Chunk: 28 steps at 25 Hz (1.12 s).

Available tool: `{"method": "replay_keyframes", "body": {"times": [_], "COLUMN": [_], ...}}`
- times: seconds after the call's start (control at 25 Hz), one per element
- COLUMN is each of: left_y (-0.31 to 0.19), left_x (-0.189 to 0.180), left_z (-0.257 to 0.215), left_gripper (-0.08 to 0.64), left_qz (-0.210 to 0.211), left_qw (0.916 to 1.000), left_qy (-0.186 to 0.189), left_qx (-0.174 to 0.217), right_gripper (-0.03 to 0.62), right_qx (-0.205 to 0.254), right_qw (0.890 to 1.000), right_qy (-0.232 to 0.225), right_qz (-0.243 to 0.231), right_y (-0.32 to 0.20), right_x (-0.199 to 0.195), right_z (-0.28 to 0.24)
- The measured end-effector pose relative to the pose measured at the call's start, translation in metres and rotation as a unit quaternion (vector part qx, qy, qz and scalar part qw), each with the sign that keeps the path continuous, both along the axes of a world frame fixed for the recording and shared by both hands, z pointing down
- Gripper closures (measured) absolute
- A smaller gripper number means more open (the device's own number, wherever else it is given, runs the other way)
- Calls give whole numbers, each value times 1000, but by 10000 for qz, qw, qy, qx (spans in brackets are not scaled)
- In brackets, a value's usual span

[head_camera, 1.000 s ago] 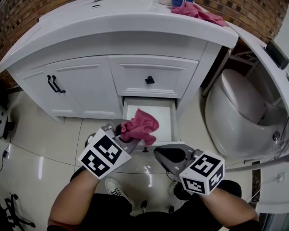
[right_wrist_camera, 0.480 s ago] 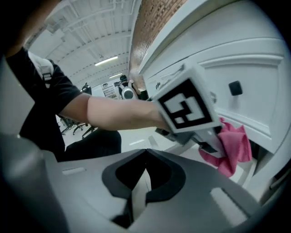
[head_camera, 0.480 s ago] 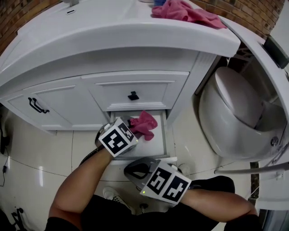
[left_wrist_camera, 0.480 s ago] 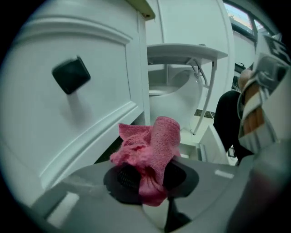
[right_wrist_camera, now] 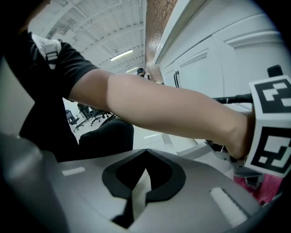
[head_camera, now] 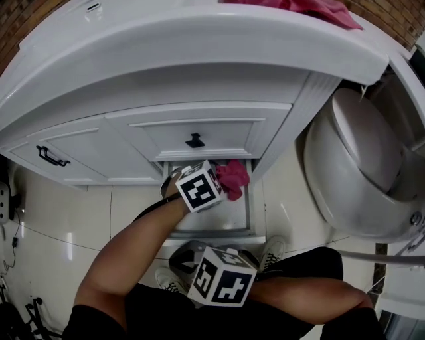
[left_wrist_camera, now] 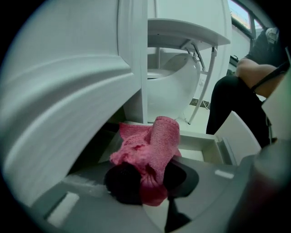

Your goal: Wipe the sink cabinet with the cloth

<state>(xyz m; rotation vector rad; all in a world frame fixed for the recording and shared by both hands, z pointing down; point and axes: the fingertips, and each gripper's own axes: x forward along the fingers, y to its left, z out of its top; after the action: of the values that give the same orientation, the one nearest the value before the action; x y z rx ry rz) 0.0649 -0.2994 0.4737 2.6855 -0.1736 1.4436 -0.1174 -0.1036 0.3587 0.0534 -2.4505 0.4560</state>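
Observation:
My left gripper (head_camera: 220,182) is shut on a bunched pink cloth (head_camera: 234,177) and holds it over the back of the cabinet's open bottom drawer (head_camera: 211,220), just under the upper drawer front (head_camera: 199,136). In the left gripper view the pink cloth (left_wrist_camera: 152,148) bulges out between the jaws of the left gripper (left_wrist_camera: 149,182), next to the cabinet's white side post (left_wrist_camera: 136,68). My right gripper (head_camera: 176,257) hangs low near my legs, shut with nothing in it. Its jaws meet in the right gripper view (right_wrist_camera: 145,154), and my left forearm (right_wrist_camera: 173,113) crosses in front of it.
A second pink cloth (head_camera: 312,6) lies on the countertop at the top right. A white toilet (head_camera: 358,166) stands close to the cabinet's right side. The cabinet doors with black handles (head_camera: 50,156) are shut at the left. Glossy floor tiles (head_camera: 60,226) lie below.
My left gripper has carried the cloth forward over the drawer toward the cabinet's back. My right gripper has drawn back and to the left, near my body. My head has leaned in closer.

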Motion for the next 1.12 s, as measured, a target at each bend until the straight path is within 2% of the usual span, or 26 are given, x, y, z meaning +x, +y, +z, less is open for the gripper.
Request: {"method": "replay_keyframes", "body": {"times": [0.28,0.48,0.68,0.88,1.12], "left_y": [-8,-14,-14,-16,-21], "left_x": [8,-4,-34,-84,-124], "left_z": [7,6,5,4,0], "left_gripper": [463,465,465,465,465], "left_qz": [-27,-194,-386,-779,-1200], "left_qw": [10000,9998,9991,9958,9914], "left_qy": [9,-44,-189,-464,-511], "left_qx": [-50,-58,-30,86,138], "right_gripper": [586,586,586,586,586], "right_qx": [-280,-163,-137,-157,-102], "right_qw": [9993,9995,9994,9992,9994], "right_qy": [119,124,134,170,153], "right_qz": [-219,-232,-276,-320,-279], "right_y": [8,9,14,20,17], "right_x": [0,0,-1,-2,-5], "right_z": [17,13,13,16,15]}}
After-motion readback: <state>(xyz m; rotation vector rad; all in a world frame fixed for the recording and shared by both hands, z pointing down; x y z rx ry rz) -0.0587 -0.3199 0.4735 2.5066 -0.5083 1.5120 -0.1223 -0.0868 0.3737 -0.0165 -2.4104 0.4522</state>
